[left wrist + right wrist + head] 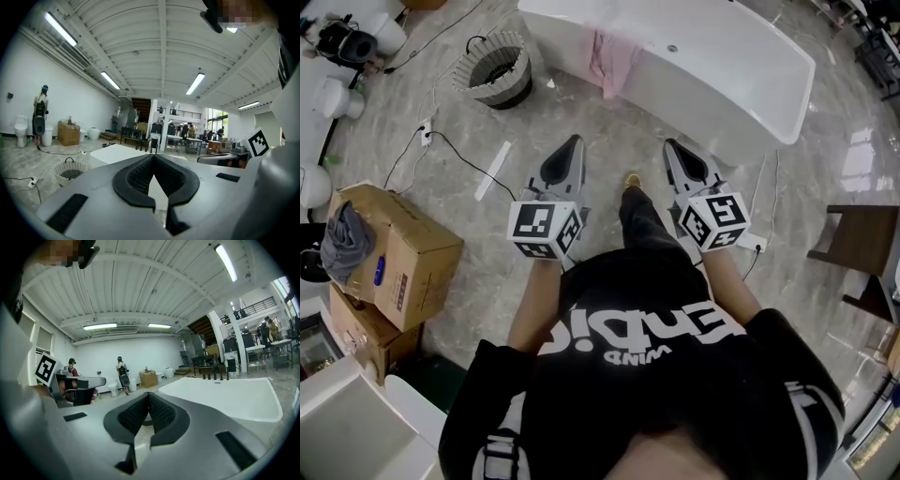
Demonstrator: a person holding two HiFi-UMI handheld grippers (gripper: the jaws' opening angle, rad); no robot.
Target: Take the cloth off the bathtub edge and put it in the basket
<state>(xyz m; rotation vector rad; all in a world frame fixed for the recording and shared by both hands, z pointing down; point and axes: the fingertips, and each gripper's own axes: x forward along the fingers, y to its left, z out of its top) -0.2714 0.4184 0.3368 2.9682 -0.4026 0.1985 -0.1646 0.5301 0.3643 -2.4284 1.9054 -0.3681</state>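
Left gripper (574,142) and right gripper (669,145): jaws pressed together, empty. Pink cloth (614,58) draped over bathtub (722,58) edge; basket (474,71) on floor nearby.

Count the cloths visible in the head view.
2. A pink cloth hangs over the bathtub edge. A grey cloth lies on the cardboard box at the left. Others may be hidden.

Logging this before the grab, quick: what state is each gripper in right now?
Left gripper: closed, holding nothing.
Right gripper: closed, holding nothing.
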